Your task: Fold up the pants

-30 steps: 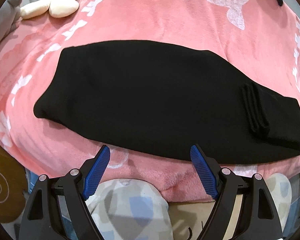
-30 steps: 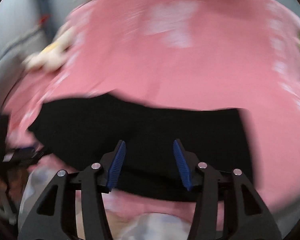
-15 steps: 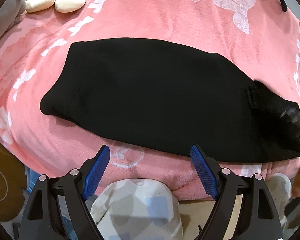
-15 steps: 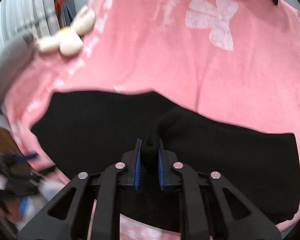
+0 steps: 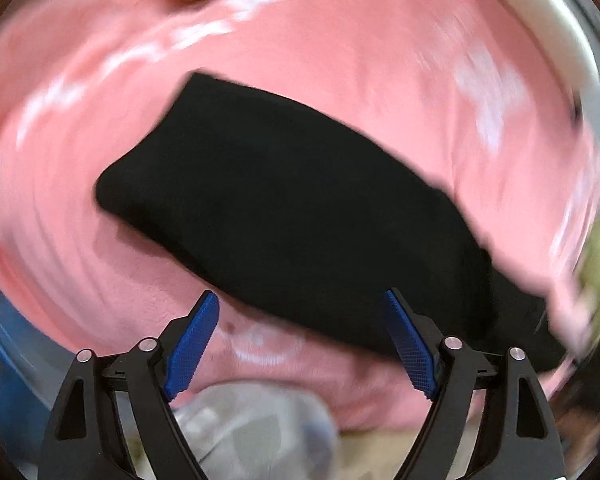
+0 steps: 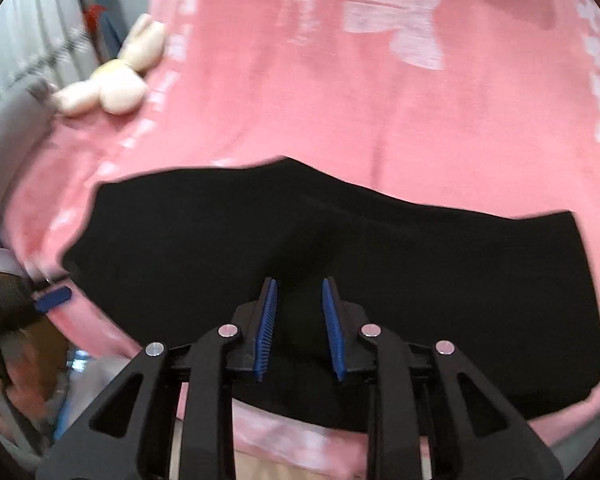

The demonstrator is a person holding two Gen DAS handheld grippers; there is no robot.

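Observation:
The black pants [image 5: 300, 208] lie folded lengthwise on the pink blanket [image 5: 340, 60], running from upper left to lower right in the blurred left wrist view. My left gripper [image 5: 304, 320] is open and empty at their near edge. In the right wrist view the pants [image 6: 420, 280] spread flat across the lower half. My right gripper [image 6: 300, 300] hovers over them with the jaws a little apart and nothing between them. The left gripper's blue pad [image 6: 54, 298] shows at the left edge.
A cream plush rabbit [image 6: 116, 76] lies on the blanket's far left. The blanket [image 6: 380, 100] has white bow prints. The bed's near edge drops off below the grippers, with patterned light clothing [image 5: 252, 432] under it.
My right gripper was shut on a pinch of the pants half a second ago; now its jaws have parted and the cloth lies flat. My left gripper has swung fast, blurring its view.

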